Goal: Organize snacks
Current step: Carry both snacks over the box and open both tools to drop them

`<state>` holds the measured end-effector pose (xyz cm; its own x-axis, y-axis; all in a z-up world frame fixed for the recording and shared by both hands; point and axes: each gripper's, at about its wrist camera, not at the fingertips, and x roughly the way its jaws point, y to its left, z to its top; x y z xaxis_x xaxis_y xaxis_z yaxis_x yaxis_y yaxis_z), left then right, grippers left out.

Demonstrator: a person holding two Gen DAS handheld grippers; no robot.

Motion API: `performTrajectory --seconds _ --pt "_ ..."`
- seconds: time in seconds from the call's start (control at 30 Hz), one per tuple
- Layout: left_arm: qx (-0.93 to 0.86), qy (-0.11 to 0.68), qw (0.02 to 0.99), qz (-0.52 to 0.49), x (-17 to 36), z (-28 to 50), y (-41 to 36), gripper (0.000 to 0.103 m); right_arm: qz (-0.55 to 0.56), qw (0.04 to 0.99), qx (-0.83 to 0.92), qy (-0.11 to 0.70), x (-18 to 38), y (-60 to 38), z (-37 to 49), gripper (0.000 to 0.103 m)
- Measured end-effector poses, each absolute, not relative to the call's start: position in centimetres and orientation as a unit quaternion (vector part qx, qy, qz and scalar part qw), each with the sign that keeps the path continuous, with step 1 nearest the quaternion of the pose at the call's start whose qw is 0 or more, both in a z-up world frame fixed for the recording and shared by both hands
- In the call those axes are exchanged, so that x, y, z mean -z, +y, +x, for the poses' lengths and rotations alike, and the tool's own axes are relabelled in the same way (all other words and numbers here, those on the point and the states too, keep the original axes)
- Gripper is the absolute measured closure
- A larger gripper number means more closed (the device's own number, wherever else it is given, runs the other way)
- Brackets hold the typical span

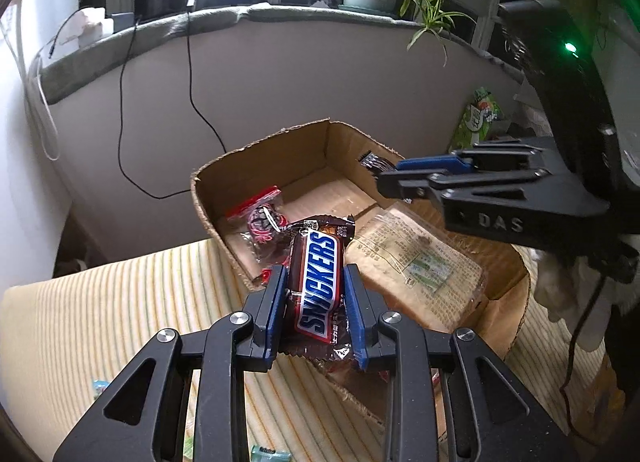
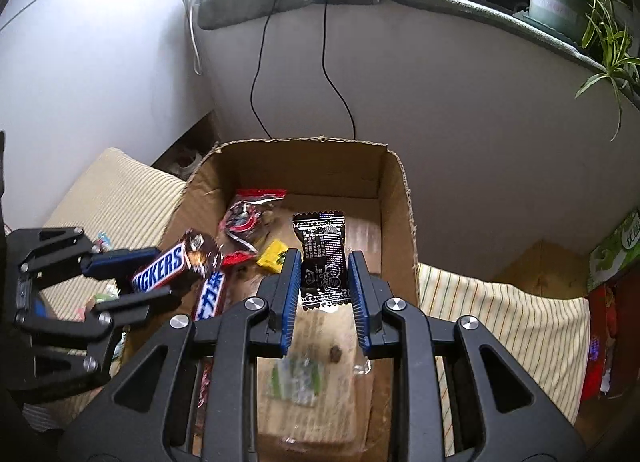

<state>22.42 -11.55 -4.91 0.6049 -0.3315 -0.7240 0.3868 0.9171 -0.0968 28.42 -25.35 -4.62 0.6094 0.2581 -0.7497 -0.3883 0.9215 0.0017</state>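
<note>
The left gripper (image 1: pixel 316 294) pinches a brown Snickers bar (image 1: pixel 318 282) with blue-and-white lettering above the near left edge of an open brown cardboard box (image 2: pixel 304 158). In the box lie a red-topped clear bag (image 2: pixel 248 214), a small yellow sweet (image 2: pixel 273 256) and a flat clear-wrapped pack of bread (image 1: pixel 416 266) with a green label. The right gripper (image 2: pixel 325 282) pinches a small black wrapper (image 2: pixel 322 258) printed in white characters too small to read, above the box's middle. Only the left view shows "DAS" on the right gripper; only the right view shows a second blue-lettered bar (image 2: pixel 210 294) under the Snickers. The box rests on a cream striped cloth (image 1: pixel 120 302).
</note>
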Motion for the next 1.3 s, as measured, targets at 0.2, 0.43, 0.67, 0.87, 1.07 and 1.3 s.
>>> performTrajectory --seconds 0.2,0.43,0.67,0.87,1.07,1.3 --pt "0.206 0.399 0.893 0.037 5.3 22.7 -12.2 0.076 -0.077 0.890 -0.174 0.414 5.1 -25.6 29.7 0.078" --pt "0.207 0.401 0.891 0.042 5.5 22.8 -12.6 0.076 -0.081 0.889 -0.171 0.417 5.5 -25.5 30.1 0.077" --pt "0.208 0.397 0.893 0.044 5.2 22.5 -12.8 0.072 -0.079 0.894 -0.167 0.408 5.0 -25.5 29.7 0.058" --pt "0.206 0.395 0.894 0.041 4.8 22.2 -12.4 0.072 -0.075 0.899 -0.167 0.397 4.1 -25.5 29.0 0.052" --pt "0.204 0.389 0.897 0.037 4.1 21.2 -11.7 0.072 -0.076 0.903 -0.170 0.386 3.0 -25.3 27.5 0.047" --pt "0.201 0.378 0.903 0.035 2.9 19.4 -11.0 0.072 -0.080 0.909 -0.172 0.372 1.6 -24.7 24.9 0.042"
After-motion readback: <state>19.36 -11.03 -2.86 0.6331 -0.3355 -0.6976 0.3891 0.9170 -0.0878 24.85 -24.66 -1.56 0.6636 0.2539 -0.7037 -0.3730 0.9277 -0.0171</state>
